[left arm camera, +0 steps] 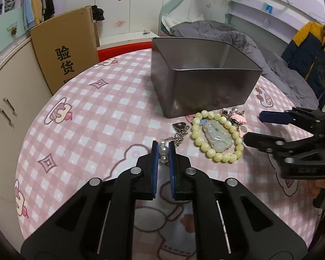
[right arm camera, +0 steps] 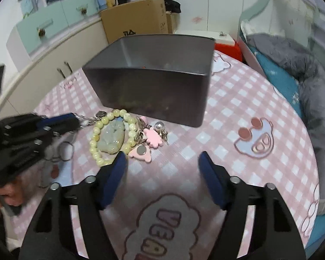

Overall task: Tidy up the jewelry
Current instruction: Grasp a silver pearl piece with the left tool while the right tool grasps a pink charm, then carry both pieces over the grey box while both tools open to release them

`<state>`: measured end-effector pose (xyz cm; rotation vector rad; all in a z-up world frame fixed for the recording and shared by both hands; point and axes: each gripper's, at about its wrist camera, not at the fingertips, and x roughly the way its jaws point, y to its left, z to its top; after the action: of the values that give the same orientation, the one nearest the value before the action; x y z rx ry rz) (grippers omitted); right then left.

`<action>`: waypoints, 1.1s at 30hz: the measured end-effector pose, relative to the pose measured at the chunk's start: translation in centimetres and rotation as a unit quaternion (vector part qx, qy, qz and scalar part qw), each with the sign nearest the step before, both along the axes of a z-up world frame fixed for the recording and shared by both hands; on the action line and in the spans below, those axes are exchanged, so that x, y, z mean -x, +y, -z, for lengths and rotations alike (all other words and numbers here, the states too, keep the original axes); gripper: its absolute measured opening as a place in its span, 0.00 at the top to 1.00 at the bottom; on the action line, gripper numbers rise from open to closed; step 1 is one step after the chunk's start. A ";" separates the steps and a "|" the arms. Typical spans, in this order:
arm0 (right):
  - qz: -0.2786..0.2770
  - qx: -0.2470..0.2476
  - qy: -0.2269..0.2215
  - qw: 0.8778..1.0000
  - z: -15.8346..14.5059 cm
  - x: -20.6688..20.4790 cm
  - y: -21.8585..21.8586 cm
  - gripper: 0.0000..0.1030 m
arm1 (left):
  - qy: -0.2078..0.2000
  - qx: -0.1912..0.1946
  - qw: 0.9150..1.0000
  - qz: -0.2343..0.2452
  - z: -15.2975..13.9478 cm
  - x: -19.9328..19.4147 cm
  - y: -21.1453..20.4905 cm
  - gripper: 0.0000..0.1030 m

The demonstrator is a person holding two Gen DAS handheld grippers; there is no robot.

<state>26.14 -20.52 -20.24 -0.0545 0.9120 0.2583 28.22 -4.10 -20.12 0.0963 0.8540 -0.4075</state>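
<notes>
Two grippers work over the pink checked cloth [left arm camera: 80, 117]: the left gripper [left arm camera: 163, 151] is clenched on a pearl chain [left arm camera: 163, 150], pads squeezing the pearls, while the right gripper [right arm camera: 162, 162] hangs released, nothing between its fingers. Jewelry lies heaped just in front of the grey tin [left arm camera: 205, 91], mid-cloth: a yellow bead bracelet [left arm camera: 216, 138] ringing a jade pendant [left arm camera: 217, 138], pink charms [right arm camera: 151, 139] beside it.
</notes>
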 end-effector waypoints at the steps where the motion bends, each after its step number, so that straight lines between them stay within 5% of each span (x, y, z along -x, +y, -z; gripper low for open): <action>1: -0.006 0.007 -0.003 1.000 0.1 -0.1 0.4 0.40 | 0.001 0.003 1.000 -0.002 0.0 0.0 0.2 0.91; 4: -0.021 0.020 -0.010 1.000 0.2 0.0 1.2 0.50 | 0.002 0.008 1.000 -0.008 0.0 0.1 0.8 0.91; 7: -0.039 0.029 -0.017 0.999 0.3 0.3 1.8 0.79 | 0.003 0.013 1.000 -0.013 0.0 0.2 1.2 0.91; 19: -0.036 -0.043 -0.031 0.998 -3.2 2.8 -0.6 0.80 | -0.030 0.032 0.999 -0.006 -3.2 1.9 1.9 0.91; 33: -0.051 -0.061 -0.134 0.988 -12.7 3.0 -1.7 0.80 | -0.128 0.066 0.989 0.029 -12.8 4.2 2.3 0.91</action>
<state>23.10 -22.26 -7.54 -0.0209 0.6256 0.3915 24.05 -1.82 -7.31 0.0507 0.5700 -0.4939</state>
